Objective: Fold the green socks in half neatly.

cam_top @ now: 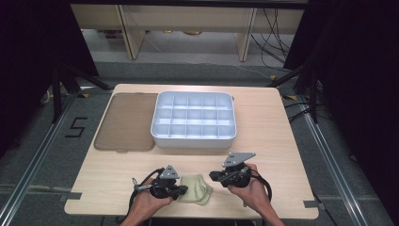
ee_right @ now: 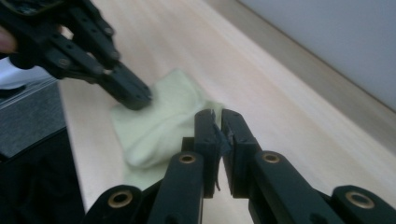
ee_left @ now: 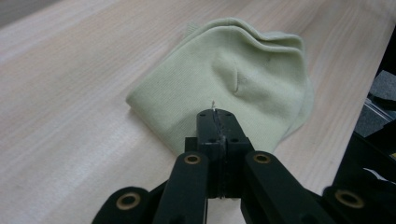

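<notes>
A: Nearest, left gripper [ee_left: 217,122] sits with jaws pressed together over the pale green cloth [ee_left: 238,93] at the table [cam_top: 263,155] front edge.

B: Right gripper [ee_right: 217,122] nearly closed, empty. Divided tray [cam_top: 194,117] unfilled; apparently nothing stowed yet.

Right gripper [ee_right: 218,116] jaws nearly closed above table [ee_right: 280,93]; left gripper [ee_right: 135,95] tip on pale green cloth [ee_right: 159,126].

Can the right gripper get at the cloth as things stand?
Probably yes. The cloth lies flat at the near table edge, between the two grippers, and bare table separates it from the right gripper. The left gripper sits on its far side, leaving the near side free.
</notes>
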Motion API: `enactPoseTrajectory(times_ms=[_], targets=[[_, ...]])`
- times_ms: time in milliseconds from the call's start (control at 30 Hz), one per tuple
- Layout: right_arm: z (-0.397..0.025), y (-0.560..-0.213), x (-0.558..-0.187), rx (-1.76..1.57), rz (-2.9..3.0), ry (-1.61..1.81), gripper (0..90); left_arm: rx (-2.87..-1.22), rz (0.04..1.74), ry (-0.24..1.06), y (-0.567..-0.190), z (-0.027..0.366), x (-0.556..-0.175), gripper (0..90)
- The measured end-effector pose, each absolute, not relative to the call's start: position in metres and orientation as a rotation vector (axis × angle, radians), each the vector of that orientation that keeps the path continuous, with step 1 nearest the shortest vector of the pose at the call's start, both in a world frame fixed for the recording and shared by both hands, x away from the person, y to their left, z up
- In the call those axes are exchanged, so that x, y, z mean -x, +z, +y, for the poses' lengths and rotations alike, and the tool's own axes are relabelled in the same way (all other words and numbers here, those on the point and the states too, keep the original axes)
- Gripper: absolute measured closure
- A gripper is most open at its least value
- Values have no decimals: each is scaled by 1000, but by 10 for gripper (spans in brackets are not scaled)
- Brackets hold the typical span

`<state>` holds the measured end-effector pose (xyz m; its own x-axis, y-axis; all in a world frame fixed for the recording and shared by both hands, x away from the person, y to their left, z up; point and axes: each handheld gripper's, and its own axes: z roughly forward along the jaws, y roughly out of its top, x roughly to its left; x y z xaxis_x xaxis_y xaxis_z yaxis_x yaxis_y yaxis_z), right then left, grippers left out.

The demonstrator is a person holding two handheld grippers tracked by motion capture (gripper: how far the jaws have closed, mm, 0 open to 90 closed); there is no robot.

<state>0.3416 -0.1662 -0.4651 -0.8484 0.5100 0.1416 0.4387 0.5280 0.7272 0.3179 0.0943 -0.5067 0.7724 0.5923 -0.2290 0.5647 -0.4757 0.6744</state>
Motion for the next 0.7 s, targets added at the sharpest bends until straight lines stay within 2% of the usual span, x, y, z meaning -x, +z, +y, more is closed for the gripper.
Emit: enactPoseTrajectory(times_ms=[300, 433, 533, 700], targets=[[-140, -473, -327, -769, 2738, 1301, 874, -2173, 870, 38, -508, 95, -317, 893], [-133, -483, -325, -742, 2804, 1230, 874, -2150, 874, 44, -509, 94, -316, 893], [-139, -498, -330, -784, 2807, 1104, 886, -2187, 841, 45, -508, 96, -317, 893], [-153, -497, -335, -877, 2807, 1105, 899, -2150, 863, 22, -510, 96, -317, 893]])
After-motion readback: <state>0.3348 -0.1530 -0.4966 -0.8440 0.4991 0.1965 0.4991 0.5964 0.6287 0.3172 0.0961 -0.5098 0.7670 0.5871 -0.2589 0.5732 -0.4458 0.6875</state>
